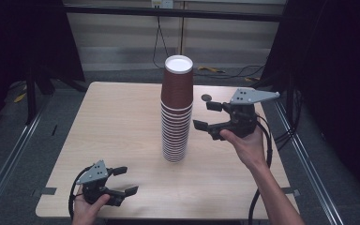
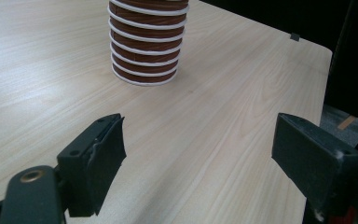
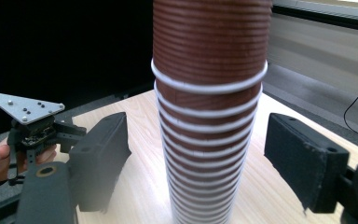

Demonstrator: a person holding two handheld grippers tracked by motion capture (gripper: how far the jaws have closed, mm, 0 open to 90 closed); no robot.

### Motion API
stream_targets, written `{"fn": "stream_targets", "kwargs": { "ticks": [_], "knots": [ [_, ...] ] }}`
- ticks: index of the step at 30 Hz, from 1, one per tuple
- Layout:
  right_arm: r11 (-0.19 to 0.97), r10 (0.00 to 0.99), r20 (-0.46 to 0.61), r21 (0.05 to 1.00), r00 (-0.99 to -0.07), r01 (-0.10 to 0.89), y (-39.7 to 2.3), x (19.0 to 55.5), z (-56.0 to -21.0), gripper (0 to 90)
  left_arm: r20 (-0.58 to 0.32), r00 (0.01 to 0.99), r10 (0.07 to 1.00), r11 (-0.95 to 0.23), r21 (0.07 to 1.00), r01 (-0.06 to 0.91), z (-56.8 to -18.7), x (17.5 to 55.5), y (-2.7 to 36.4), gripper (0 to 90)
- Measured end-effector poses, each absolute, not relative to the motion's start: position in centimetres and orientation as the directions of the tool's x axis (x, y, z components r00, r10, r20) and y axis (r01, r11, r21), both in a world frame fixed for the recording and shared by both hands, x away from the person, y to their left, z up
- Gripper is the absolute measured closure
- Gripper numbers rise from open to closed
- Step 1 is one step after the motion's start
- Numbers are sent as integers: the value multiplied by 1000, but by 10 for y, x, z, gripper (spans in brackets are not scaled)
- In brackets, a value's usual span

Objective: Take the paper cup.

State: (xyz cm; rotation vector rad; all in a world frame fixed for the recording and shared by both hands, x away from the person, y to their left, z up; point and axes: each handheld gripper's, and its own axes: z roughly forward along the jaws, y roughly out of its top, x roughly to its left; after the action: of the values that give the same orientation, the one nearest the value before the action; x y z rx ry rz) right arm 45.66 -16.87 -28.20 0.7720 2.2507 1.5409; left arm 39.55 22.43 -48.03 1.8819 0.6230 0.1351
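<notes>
A tall stack of brown paper cups is stood upside down mid-desk. The right gripper, jaws spread, is held beside its middle; the left gripper, also spread, is kept near the front-left corner. If nudged sideways, the stack could be toppled.

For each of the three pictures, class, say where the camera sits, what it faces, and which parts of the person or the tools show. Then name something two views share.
High view: above the person's side, looking forward and down on the wooden table; both hands, left gripper and right gripper show.
Left gripper view: low over the table, facing the base of the stack of brown paper cups; its own open jaws show.
Right gripper view: level with mid-stack, jaws either side, apart.
Shared: both gripper views show the cup stack.
</notes>
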Motion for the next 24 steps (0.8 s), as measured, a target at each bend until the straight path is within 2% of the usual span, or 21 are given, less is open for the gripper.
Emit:
{"fn": "stream_targets", "kwargs": {
  "ticks": [24],
  "knots": [
    [306, 548, 40, 920, -836, 244, -144, 491, -228, 169, -203, 857, 474, -267, 894, 360, -481, 396, 223, 170]
  ]
}}
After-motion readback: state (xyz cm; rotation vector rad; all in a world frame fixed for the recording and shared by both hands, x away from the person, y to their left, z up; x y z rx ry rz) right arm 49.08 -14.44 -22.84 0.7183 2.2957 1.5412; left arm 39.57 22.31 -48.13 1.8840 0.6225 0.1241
